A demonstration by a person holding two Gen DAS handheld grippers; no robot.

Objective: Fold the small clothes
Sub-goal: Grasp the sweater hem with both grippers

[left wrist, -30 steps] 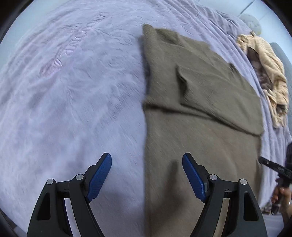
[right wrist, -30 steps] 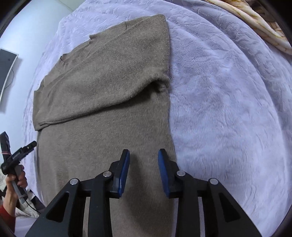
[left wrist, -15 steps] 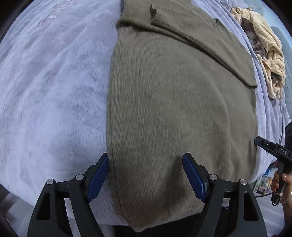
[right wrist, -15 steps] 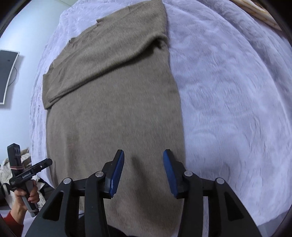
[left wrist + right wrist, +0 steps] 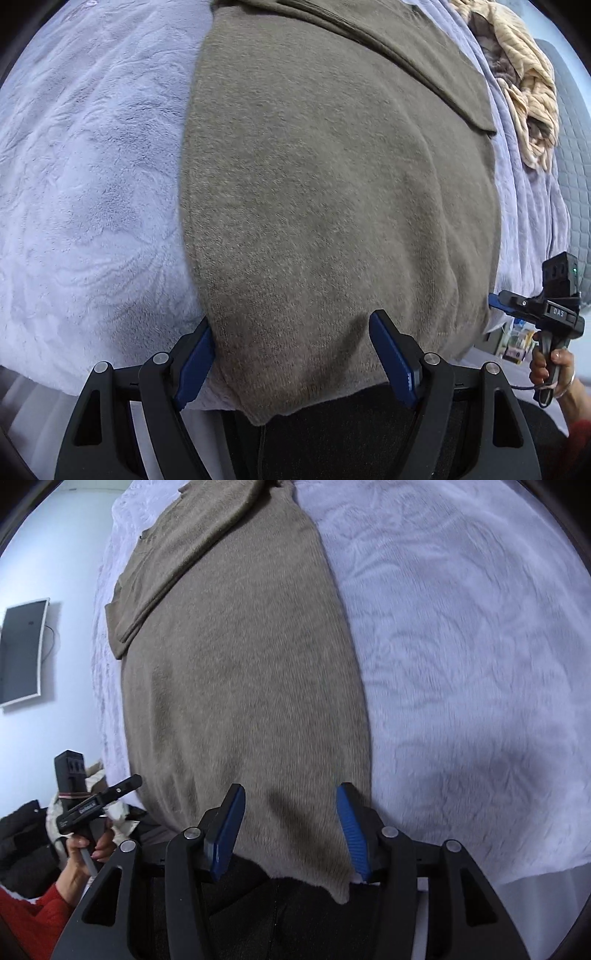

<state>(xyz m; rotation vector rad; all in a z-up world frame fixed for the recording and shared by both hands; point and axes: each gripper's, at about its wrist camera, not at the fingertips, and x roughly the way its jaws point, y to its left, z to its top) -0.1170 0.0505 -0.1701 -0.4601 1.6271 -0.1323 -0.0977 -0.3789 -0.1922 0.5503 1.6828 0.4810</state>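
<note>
An olive-brown knit sweater lies flat on a pale lilac fleece blanket, its sleeves folded across the far end. Its hem hangs over the bed's near edge. My left gripper is open, its blue pads straddling the hem's left corner. In the right wrist view the same sweater runs away from me. My right gripper is open, its pads straddling the hem's right corner. Neither gripper holds cloth.
A heap of tan and brown clothes lies at the far right of the bed. Each view shows the other gripper in a hand: right one, left one. A wall-mounted screen hangs at left.
Both grippers have pulled back from mid-sweater to its near hem at the bed edge. The right gripper's jaws have opened wider.
</note>
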